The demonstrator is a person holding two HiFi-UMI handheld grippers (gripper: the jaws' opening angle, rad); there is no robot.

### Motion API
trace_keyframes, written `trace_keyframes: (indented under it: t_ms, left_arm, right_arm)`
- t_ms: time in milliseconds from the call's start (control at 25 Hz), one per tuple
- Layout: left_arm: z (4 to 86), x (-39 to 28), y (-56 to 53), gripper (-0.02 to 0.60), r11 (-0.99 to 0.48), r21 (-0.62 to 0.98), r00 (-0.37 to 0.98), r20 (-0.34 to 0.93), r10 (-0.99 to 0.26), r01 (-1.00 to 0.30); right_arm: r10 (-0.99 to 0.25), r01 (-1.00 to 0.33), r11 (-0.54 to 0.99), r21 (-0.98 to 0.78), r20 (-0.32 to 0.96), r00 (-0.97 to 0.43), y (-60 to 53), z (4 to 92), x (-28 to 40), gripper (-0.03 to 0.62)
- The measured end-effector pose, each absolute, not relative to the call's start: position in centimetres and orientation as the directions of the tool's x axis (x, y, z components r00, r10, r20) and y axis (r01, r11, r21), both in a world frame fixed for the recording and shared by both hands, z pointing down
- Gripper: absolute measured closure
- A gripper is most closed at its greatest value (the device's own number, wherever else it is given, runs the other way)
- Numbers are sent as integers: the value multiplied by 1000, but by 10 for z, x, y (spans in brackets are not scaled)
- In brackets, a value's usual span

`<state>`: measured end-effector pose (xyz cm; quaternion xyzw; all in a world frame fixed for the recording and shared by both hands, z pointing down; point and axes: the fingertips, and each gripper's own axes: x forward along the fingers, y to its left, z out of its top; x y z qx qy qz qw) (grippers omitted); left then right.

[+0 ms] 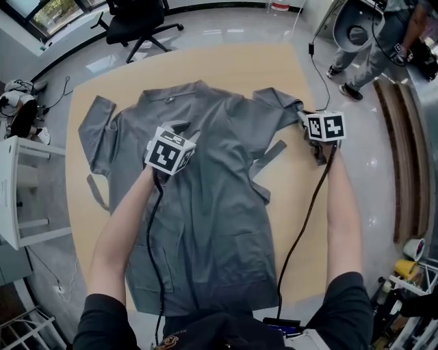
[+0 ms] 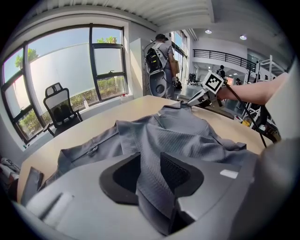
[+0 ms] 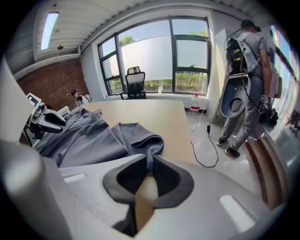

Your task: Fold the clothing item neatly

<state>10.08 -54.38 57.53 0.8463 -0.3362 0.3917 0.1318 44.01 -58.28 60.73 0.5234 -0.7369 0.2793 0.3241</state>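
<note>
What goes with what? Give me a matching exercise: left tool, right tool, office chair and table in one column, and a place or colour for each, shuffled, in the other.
1. left tool
2. right tool
3. office chair
4. table

A. tan
B. on the floor beyond the table's far edge
C. at the sleeve, near the table's right edge
D. over the chest of the robe, cloth between its jaws

Pairs: 1-D, 2-C, 3-B, 4-A.
</note>
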Motion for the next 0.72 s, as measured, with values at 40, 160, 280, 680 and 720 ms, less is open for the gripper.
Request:
trace_keyframes:
  t_ms: [40,160,280,680,720]
  left_arm:
    - [574,103,-541,439,-743,-43,469,751,-465,-668]
    - [571,106,-533,439,-751,-50,469,753,-462,-658]
    - [570,108,-523,439,-756,-57,464,759,-457,-652]
    - [541,96,-497,440,-738,-87,452,741,-498,-669]
    - [537,95,-493,440,-734,-85,454,736,-502,-673]
  right_arm:
    - [-607,-957,278,-82,757,-241,-578,600,448,554]
    - [-650,-972,212,-100,728,-217,-562,580,479,554]
    - [-670,-983,144,-112,720,-181,-538,569,509,554]
    - [-758,-995,51,-89,645,-97,-468,509,541,554]
    - [-770,-994,66,-90,629,-108,-466,499,530,554]
